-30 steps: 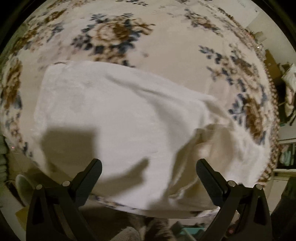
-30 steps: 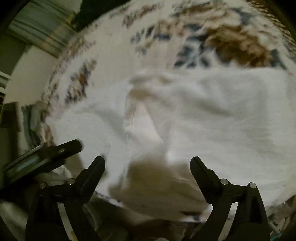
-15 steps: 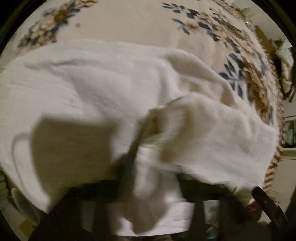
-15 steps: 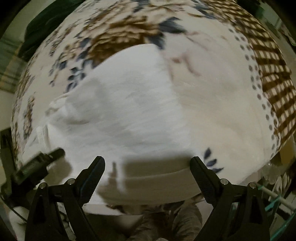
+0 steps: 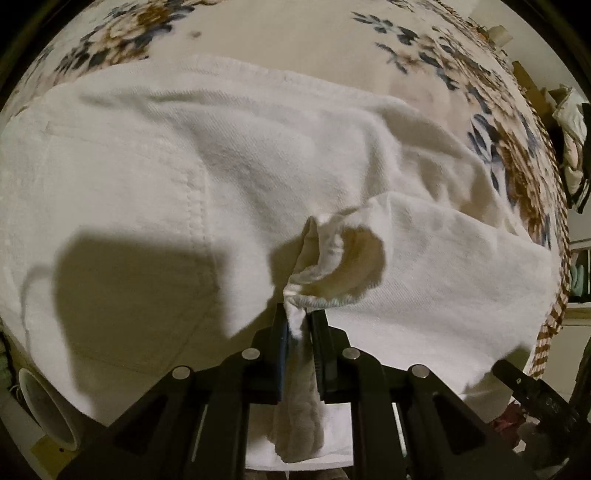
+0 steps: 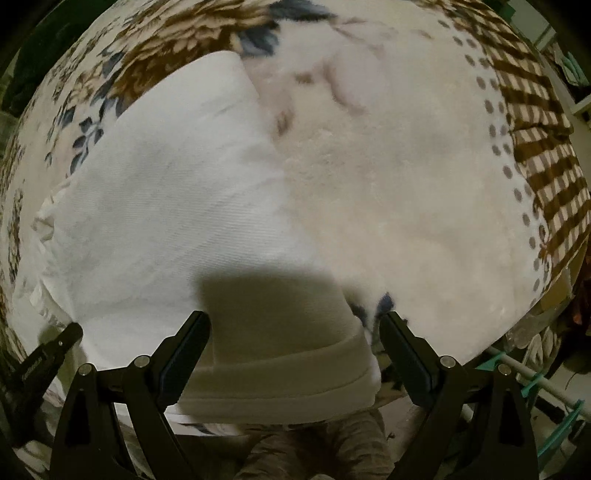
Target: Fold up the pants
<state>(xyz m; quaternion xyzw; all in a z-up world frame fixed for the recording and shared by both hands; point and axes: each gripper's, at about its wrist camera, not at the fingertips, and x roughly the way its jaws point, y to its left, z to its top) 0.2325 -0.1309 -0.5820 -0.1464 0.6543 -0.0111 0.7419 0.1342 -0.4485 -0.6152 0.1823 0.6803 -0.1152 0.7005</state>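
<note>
White pants (image 5: pixel 221 177) lie spread on a floral blanket (image 5: pixel 295 33). My left gripper (image 5: pixel 298 321) is shut on a bunched fold of the pants near their middle, and cloth hangs down between the fingers. In the right wrist view the pants (image 6: pixel 166 221) cover the left half, with a folded hem edge (image 6: pixel 280 384) near the camera. My right gripper (image 6: pixel 293 326) is open and empty, its fingers on either side of that hem edge. The left gripper's tip (image 6: pixel 48 354) shows at the lower left.
The blanket's checked brown border (image 6: pixel 535 140) marks the bed edge on the right. A white cup (image 5: pixel 48 417) sits below the bed at the lower left. Clutter and a teal rack (image 6: pixel 546 398) lie beyond the edge. The right gripper's tip (image 5: pixel 532 387) is at the lower right.
My left gripper went from open to shut on a fold of the pants. My right gripper swung right along the pants to the hem end and stayed open.
</note>
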